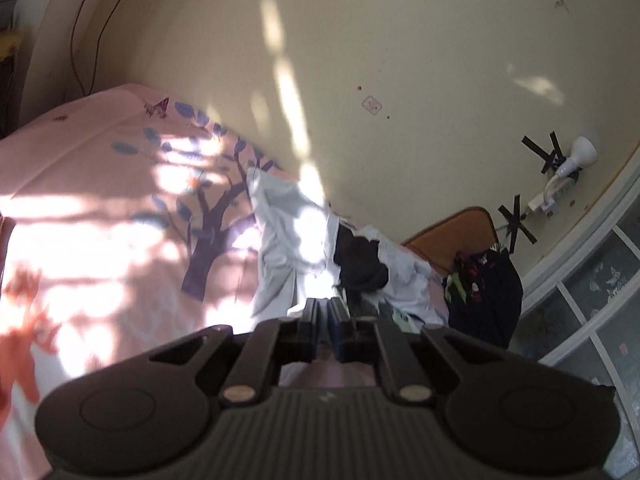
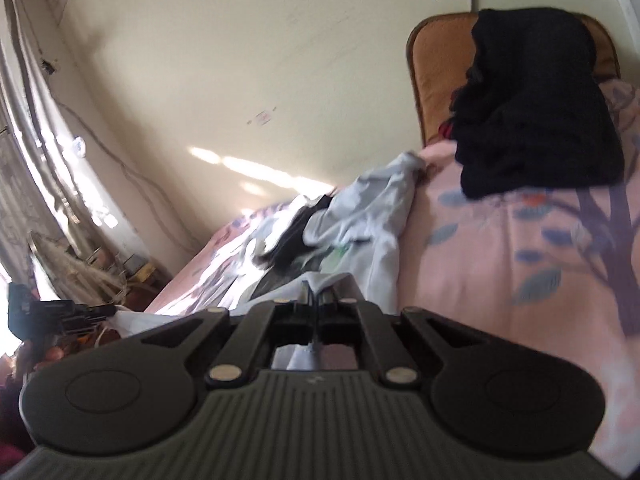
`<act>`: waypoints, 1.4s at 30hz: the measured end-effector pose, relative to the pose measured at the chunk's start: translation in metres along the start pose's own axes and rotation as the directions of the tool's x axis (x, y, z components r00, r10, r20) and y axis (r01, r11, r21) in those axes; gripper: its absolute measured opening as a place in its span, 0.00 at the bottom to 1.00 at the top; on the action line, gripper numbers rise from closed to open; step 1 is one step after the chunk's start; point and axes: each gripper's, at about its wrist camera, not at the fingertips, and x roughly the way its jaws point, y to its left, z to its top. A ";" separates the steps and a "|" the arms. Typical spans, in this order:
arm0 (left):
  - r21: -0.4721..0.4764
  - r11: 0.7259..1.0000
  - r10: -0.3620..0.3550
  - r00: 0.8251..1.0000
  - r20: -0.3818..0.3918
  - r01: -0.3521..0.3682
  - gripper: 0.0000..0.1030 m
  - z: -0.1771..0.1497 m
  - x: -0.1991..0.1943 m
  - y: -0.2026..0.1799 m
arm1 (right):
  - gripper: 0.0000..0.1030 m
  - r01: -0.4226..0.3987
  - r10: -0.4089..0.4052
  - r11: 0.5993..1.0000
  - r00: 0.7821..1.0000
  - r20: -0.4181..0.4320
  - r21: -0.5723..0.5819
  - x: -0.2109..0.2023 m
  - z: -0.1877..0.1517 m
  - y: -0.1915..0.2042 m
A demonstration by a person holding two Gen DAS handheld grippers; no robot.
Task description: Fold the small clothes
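Left gripper [image 1: 326, 308]: its two fingers are standing pressed together, and a thin blue-dark strip is showing between them; whether this is cloth I cannot tell.
Right gripper [image 2: 316, 294]: its fingers are pressing together on an edge of the pale blue garment [image 2: 372, 216], and a bit of the cloth is hanging down between them.
Pale blue garment, left view [image 1: 288, 232]: it is lying crumpled on the pink bedsheet [image 1: 100, 208], just beside the printed purple tree [image 1: 208, 232], and it is reaching down to the left gripper's fingertips.
Small black cloth [image 1: 360, 264]: it is resting on top of the pale garment, just in front of the left fingers.
Black pile [image 2: 532, 112]: it is sitting on the bed near the orange-brown headboard [image 2: 436, 68], well apart from the right gripper; in the left view it is appearing as a dark heap with red and green bits [image 1: 484, 284].
Wall [image 1: 360, 60]: cream, with crosses of black tape [image 1: 544, 152] and a white lamp [image 1: 576, 156].
Light: sun patches are falling over the sheet and the garment.
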 end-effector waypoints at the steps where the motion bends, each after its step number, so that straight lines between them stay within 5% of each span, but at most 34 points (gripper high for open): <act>1: -0.005 1.000 0.014 1.000 0.022 -0.014 0.11 0.015 0.021 -0.002 | 0.10 0.021 -0.021 0.999 1.000 0.014 0.028 0.021 0.009 -0.009; 2: 0.006 0.999 0.052 0.998 0.040 -0.052 0.16 0.025 0.040 -0.003 | 0.13 0.048 -0.048 0.999 0.999 0.013 0.021 0.039 0.015 -0.016; 4: 0.016 0.980 0.198 0.980 0.035 -0.198 0.30 0.034 0.068 -0.003 | 0.59 0.175 -0.175 0.984 0.984 -0.022 -0.013 0.056 0.020 -0.019; 6: 0.005 0.970 0.243 0.970 -0.015 -0.243 0.33 0.028 0.075 0.003 | 0.59 0.146 -0.147 0.989 0.989 -0.021 -0.021 0.038 0.015 -0.027; 8: 0.012 0.983 0.181 0.983 -0.040 -0.181 0.56 0.011 0.061 0.012 | 0.60 0.071 -0.071 0.997 0.997 -0.028 -0.014 0.009 0.002 -0.031; 11: -0.002 0.990 0.143 0.986 -0.091 -0.144 0.75 -0.013 0.049 0.021 | 0.65 0.083 -0.084 0.996 0.992 -0.092 -0.021 -0.012 -0.023 -0.029; 15: 0.008 0.992 0.124 0.968 -0.218 -0.126 0.73 -0.044 0.064 0.020 | 0.60 0.114 -0.115 0.993 0.975 -0.192 -0.019 -0.001 -0.053 -0.019; 16: -0.003 0.991 0.127 0.964 -0.234 -0.131 0.68 -0.049 0.068 0.021 | 0.41 0.107 -0.112 0.994 0.977 -0.183 -0.036 0.002 -0.058 -0.013; 18: -0.013 0.991 0.130 0.969 -0.211 -0.136 0.41 -0.049 0.069 0.024 | 0.12 0.114 -0.129 0.990 0.968 -0.214 -0.080 0.015 -0.063 0.003; 19: -0.021 0.990 0.132 0.966 -0.224 -0.140 0.10 -0.046 0.070 0.027 | 0.11 0.114 -0.135 0.987 0.969 -0.208 -0.110 0.018 -0.062 0.014; 21: -0.055 0.989 0.123 0.965 -0.232 -0.140 0.09 -0.037 0.063 0.034 | 0.11 0.063 -0.095 0.985 0.975 -0.202 -0.160 0.010 -0.058 0.031; 26: 0.087 0.984 0.173 0.955 -0.240 -0.157 0.08 -0.018 0.015 0.020 | 0.03 -0.049 -0.017 0.957 0.974 -0.224 -0.287 -0.046 -0.053 0.057; 30: 0.237 0.937 0.314 0.914 -0.255 -0.256 0.16 -0.016 0.017 0.014 | 0.05 0.132 -0.198 0.937 0.963 -0.181 -0.323 -0.058 -0.053 0.044; 33: 0.200 0.946 0.294 0.935 -0.198 -0.255 0.29 -0.003 0.016 0.016 | 0.07 0.135 -0.164 0.972 0.975 -0.149 -0.191 -0.040 -0.037 0.030; 36: 0.200 0.966 0.198 0.964 -0.176 -0.162 0.30 0.006 0.024 0.000 | 0.07 0.080 -0.123 0.972 0.974 -0.191 -0.221 0.003 -0.031 0.037; 38: 0.245 0.963 0.170 0.957 -0.233 -0.112 0.30 0.000 0.050 -0.015 | 0.07 0.019 -0.081 0.972 0.963 -0.258 -0.236 0.038 -0.029 0.040; 42: 0.285 0.957 0.159 0.913 -0.377 -0.049 0.30 -0.020 0.121 -0.032 | 0.07 0.023 -0.105 0.969 0.940 -0.326 -0.246 0.118 -0.018 0.034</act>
